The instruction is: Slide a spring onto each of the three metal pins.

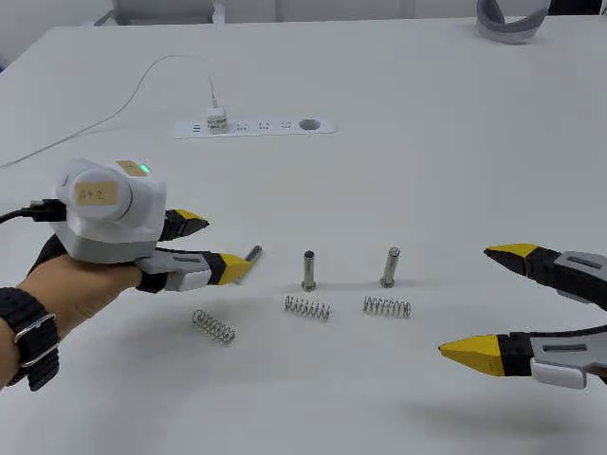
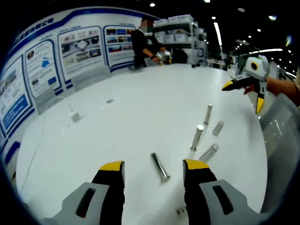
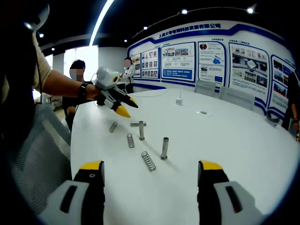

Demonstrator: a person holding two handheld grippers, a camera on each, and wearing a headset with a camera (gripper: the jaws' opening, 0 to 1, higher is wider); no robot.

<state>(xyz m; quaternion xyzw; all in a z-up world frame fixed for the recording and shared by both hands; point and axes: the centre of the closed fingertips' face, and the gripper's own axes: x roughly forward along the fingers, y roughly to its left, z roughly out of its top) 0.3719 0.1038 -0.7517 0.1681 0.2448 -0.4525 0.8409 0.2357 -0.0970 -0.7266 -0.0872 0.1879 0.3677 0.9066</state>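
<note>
**Three pins, three springs, none fitted**

Three pins and three springs are logged on the white workbench; I see every spring lying loose on the table.

1. Silver steel fallen pin: on its side at the left end of the row.
2. Silver steel middle pin: upright.
3. Silver steel right pin: standing with a slight lean.
4. Coiled wire left spring: on its side, nearer me than the fallen pin and apart from it.
5. Coiled wire middle spring: flat on the table, just in front of the middle pin.
6. Coiled wire right spring: flat on the table, just in front of the right pin.
7. Grey-bodied, yellow-tipped left gripper: jaws spread and grasping nothing. Its lower tip is just beside the fallen pin. In the left gripper view that pin lies on the table in the gap ahead of the two jaws, and I can see neither jaw touching it.
8. Black, yellow-tipped right gripper: jaws wide apart and empty, to the right of the right spring and clear of it.
9. White power strip: on the far side of the bench, with a white plug and cable running off to the left.
10. Grey curved band: at the far edge of the bench.
</note>
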